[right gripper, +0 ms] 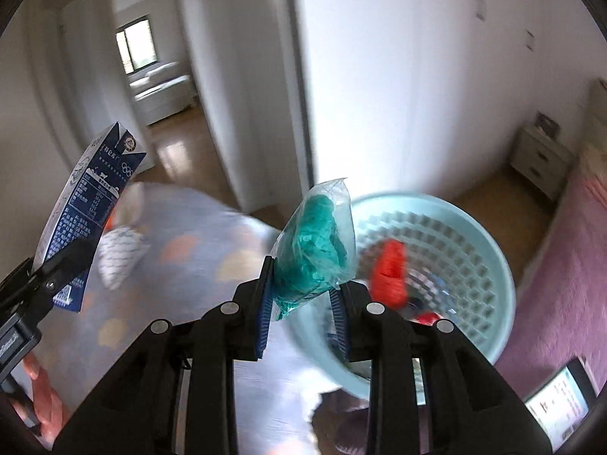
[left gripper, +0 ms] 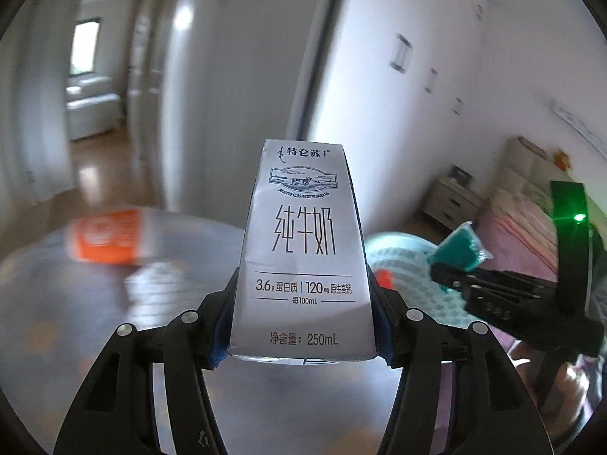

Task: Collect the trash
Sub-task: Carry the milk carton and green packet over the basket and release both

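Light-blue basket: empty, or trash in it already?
Not empty. The basket already holds red trash in the right wrist view; what lies deeper is too blurred to tell.

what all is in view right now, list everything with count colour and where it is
milk carton: 1, white front with dark blue side, clamped upright in the left gripper
clear packet of teal stuff: 1, teal inside clear wrap, pinched in the right gripper near the basket rim
basket: 1, pale blue lattice, on the floor beside the table
red trash: at least 1 piece, red, inside the basket
orange pack: 1, orange and white, blurred, lying on the table's far side
white wrapper: 1, white with dark print, on the table
table: 1, shiny grey cover with orange spots
nightstand: 1, beige, by the wall
bed: 1, pink cover, right
phone: 1, screen lit, lower right
left gripper: 1, black, shut
right gripper: 1, black, shut
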Available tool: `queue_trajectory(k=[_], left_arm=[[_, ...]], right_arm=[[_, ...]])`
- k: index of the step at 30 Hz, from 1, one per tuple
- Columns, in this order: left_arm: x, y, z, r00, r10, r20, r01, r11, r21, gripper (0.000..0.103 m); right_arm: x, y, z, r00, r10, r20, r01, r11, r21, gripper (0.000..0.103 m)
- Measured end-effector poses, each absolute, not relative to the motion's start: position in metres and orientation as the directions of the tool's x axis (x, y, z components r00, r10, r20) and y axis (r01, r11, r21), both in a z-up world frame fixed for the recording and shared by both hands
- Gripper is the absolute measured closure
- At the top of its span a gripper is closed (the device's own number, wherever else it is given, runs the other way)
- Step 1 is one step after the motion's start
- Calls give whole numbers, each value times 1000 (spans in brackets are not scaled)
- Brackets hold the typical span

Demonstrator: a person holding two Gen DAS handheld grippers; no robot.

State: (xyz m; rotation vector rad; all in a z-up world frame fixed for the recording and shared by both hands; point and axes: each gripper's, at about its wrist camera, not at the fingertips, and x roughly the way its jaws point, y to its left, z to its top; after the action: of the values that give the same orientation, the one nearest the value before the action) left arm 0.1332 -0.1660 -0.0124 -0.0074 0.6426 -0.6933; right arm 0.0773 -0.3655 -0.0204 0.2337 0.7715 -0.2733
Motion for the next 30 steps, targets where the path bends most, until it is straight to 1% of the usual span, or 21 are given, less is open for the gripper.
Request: queue_trajectory(k=[5, 9, 12, 13, 14, 15, 16, 17, 19, 23, 26, 30], left_arm=[[142, -230, -32, 463, -641, -612, 667, 707, -236, 47], [150, -275, -49, 391, -643, -659, 697, 674, -244, 47], [157, -300, -56, 425, -607, -672, 685, 700, -199, 46], [155, -304, -56, 443, -603, -663, 686, 704, -183, 42], [154, -308, -56, 443, -610, -657, 694, 697, -180, 33], [153, -311, -57, 435, -623, -650, 706, 684, -183, 31], [153, -313, -58, 436, -623, -649, 710, 682, -178, 31], [153, -314, -60, 443, -620, -648, 711, 683, -167, 31], [154, -313, -60, 444, -617, -650, 704, 688, -174, 31], [161, -291, -59, 435, -630, -643, 677, 700, -228, 31], [163, -273, -52, 459, -624, -633, 661, 715, -226, 31], [159, -230, -33, 512, -617, -598, 638, 739, -217, 31]], right_arm=[[72, -409, -45, 608, -198, -769, 428, 897, 107, 78], [67, -435, -71, 528, -216, -821, 492, 866, 88, 77], [67, -451, -91, 483, -191, -855, 521, 847, 105, 77], [65, -454, -96, 475, -185, -860, 529, 841, 111, 77], [65, -458, -99, 471, -186, -863, 534, 838, 111, 76], [63, -461, -100, 473, -191, -860, 538, 836, 110, 69], [60, -464, -101, 477, -194, -857, 539, 835, 111, 58], [57, -465, -100, 486, -202, -850, 542, 833, 112, 54], [54, -466, -95, 509, -216, -833, 539, 835, 113, 54], [50, -466, -84, 549, -204, -810, 516, 845, 136, 54], [53, -459, -73, 563, -201, -801, 499, 856, 136, 54], [55, -435, -54, 602, -188, -776, 455, 879, 139, 54]])
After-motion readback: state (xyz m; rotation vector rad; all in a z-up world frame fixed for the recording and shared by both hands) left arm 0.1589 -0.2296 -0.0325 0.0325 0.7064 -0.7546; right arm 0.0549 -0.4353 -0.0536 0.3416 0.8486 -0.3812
